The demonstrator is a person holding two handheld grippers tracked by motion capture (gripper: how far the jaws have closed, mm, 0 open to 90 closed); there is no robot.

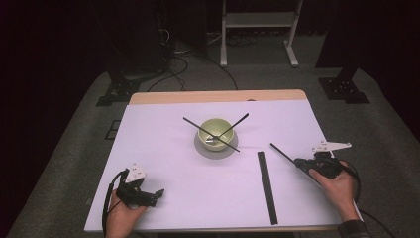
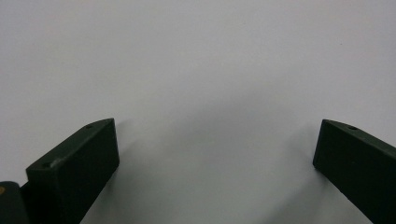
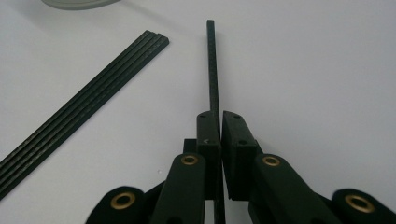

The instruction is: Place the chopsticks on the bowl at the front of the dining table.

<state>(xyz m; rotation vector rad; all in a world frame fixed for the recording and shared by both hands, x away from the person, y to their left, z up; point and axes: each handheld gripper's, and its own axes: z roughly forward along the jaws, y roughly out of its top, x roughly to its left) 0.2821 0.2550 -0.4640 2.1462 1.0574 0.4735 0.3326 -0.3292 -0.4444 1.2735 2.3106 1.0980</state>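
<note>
A pale green bowl (image 1: 216,130) sits on a grey saucer (image 1: 203,148) at mid-table, with two black chopsticks (image 1: 199,127) crossed over its rim. Several more black chopsticks (image 1: 266,186) (image 3: 88,98) lie side by side to the bowl's right. My right gripper (image 1: 300,162) (image 3: 219,114) at the table's right is shut on a single black chopstick (image 1: 282,152) (image 3: 212,65), which sticks out past the jaws toward the bowl. My left gripper (image 1: 157,192) (image 2: 215,135) rests at the near left, open, with bare white table between its jaws.
A white sheet covers the table (image 1: 163,148), with a wooden strip (image 1: 218,96) along its far edge. Beyond stand a white frame (image 1: 257,29) and dark stands on a grey floor. The saucer's rim (image 3: 79,3) peeks into the right gripper view.
</note>
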